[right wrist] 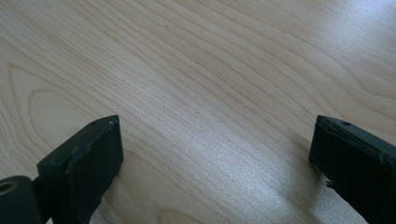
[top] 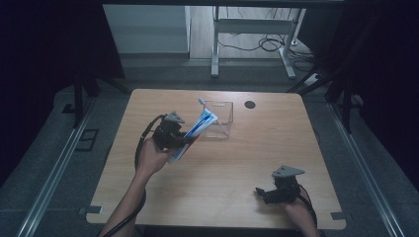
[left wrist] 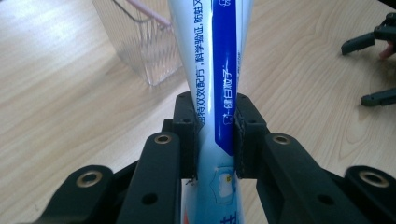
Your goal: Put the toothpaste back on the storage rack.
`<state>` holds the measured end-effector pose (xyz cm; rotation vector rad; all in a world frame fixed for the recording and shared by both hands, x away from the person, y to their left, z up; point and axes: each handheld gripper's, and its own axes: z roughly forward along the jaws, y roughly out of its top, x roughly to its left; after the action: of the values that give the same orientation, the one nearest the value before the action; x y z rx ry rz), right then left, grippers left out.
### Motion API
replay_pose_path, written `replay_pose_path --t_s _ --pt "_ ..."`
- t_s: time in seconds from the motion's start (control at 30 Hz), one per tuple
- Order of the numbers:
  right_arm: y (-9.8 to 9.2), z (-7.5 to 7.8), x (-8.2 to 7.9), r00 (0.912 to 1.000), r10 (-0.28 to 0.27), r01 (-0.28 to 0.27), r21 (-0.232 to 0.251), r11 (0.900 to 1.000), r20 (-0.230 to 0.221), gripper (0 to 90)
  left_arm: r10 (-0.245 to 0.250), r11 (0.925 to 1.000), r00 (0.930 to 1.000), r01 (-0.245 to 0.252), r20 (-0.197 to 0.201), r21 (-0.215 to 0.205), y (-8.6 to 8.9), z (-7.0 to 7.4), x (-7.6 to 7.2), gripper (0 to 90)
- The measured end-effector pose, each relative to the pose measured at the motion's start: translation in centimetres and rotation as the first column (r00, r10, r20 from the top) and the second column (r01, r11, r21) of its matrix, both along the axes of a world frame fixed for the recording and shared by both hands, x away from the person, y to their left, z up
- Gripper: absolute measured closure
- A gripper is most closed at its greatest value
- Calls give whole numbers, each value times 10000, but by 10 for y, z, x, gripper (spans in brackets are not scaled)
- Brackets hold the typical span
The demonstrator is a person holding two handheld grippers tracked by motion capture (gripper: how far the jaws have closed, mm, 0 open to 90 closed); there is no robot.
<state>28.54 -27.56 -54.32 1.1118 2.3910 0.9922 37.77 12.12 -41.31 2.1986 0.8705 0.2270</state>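
A: Start at the left of the table. What is the left gripper [top: 184, 137] doing?

B: Its two black jaws are pinched on a toothpaste tube [top: 193, 131], white and blue with a red patch near the low end. In the left gripper view the pads [left wrist: 243, 135] press both flat sides of the tube [left wrist: 219, 84], about midway along its length, with the printed blue band facing the camera.

A: How does the tube lie?

B: Tilted. In the high view its lower end sits by the person's left hand [top: 152, 158] and its upper end reaches up and to the right, over the near left corner of a clear plastic box [top: 220, 121].

A: Is it inside the box?

B: I cannot tell whether the tip is past the rim or just in front of it. The box [left wrist: 140, 44] stands upright on the wooden table [top: 257, 148], just beyond the gripper, with a thin pink stick [left wrist: 149, 13] leaning in it.

A: And further right?

B: A small dark round hole [top: 250, 104] in the tabletop, near the far edge. Then, well apart at the near right corner, the right gripper [top: 264, 194] in the person's right hand [top: 298, 210].

A: Holding anything?

B: No. In the right gripper view its jaws stand spread wide, bare wood [right wrist: 210, 93] between them, low over the table
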Motion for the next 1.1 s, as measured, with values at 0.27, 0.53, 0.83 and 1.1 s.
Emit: replay_pose_path --t_s 0.27,0.53,0.83,1.1 --pt "0 0 0 10000 4 -4 -9 10000 1 28 150 9991 9997 -142 200 -388 -4 9 9 749" --pt "0 0 0 10000 13 -13 -9 10000 14 28 288 9979 9986 -262 438 -596 -11 16 20 749" --pt "0 0 0 10000 3 -3 3 10000 -7 28 373 9965 9969 -319 689 -776 -20 20 35 748" --pt "0 0 0 10000 5 -5 3 10000 -5 28 534 9938 9938 -433 977 -1025 -26 23 51 748"
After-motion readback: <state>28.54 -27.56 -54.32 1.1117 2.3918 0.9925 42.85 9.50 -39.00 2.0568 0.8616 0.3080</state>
